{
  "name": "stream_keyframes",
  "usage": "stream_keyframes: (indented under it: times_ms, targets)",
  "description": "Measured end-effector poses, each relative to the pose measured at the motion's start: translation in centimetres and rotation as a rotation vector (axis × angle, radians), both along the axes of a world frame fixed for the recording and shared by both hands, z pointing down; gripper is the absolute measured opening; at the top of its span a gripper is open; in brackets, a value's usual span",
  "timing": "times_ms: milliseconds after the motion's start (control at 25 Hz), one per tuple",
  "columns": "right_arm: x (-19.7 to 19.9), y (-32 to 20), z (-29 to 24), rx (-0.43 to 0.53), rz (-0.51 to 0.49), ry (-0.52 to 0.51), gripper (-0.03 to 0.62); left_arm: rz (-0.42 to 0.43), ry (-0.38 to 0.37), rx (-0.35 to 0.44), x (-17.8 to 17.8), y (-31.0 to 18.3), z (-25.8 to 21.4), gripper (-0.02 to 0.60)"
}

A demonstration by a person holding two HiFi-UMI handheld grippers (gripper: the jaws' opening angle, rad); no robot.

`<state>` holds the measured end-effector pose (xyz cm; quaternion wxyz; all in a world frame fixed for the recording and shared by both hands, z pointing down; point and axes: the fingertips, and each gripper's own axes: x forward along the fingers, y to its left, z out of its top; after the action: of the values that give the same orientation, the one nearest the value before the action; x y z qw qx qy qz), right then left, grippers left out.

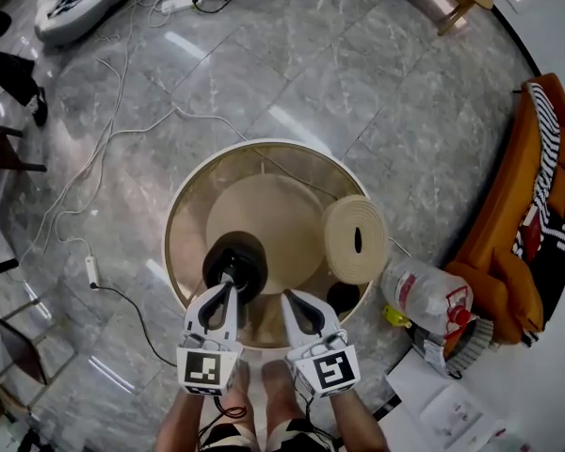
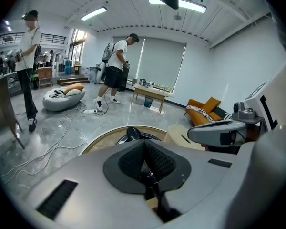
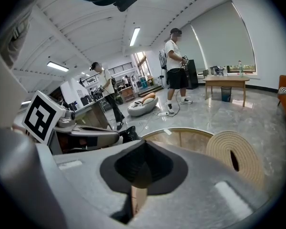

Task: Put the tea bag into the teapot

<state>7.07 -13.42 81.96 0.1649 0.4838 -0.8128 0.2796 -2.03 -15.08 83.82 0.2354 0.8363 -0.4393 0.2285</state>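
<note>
A black teapot (image 1: pixel 235 264) stands on the round glass table (image 1: pixel 184 215), left of its middle; it also shows in the left gripper view (image 2: pixel 132 133). My left gripper (image 1: pixel 228 281) has its tips right at the teapot's near side, and its jaws are closed together (image 2: pixel 144 143); I see nothing clearly held in them. My right gripper (image 1: pixel 285 298) hovers over the table's near edge beside it, jaws also shut (image 3: pixel 144 143) and empty. No tea bag is visible in any view.
A round woven mat (image 1: pixel 355 238) lies on the table's right side, with a small black object (image 1: pixel 344 297) in front of it. A plastic bottle (image 1: pixel 424 295), an orange sofa (image 1: pixel 518 243) and papers (image 1: pixel 452 408) are at the right. Cables (image 1: pixel 113 139) cross the floor; people stand beyond.
</note>
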Motion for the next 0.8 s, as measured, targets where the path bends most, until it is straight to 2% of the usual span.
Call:
stream_keyframes:
  times_ms: [240, 400, 480, 600, 800]
  targets:
    - [0.4, -0.1, 0.3, 0.007, 0.014, 0.001, -0.002, -0.014, -0.01, -0.004, -0.4, -0.5, 0.2, 0.015]
    - [0.3, -0.1, 0.1, 0.008, 0.017, -0.004, -0.002, -0.007, 0.021, -0.006, 0.0, -0.3, -0.1, 0.02]
    - [0.2, -0.1, 0.0, 0.008, 0.017, -0.004, -0.002, -0.011, 0.047, -0.013, 0.3, -0.3, -0.4, 0.136]
    - [-0.1, 0.0, -0.2, 0.001, 0.015, -0.008, -0.002, 0.009, 0.059, -0.002, 0.7, -0.1, -0.8, 0.161]
    - [-0.3, 0.1, -1.0, 0.009, 0.014, -0.009, -0.002, 0.01, 0.055, 0.002, 0.4, 0.1, -1.3, 0.167]
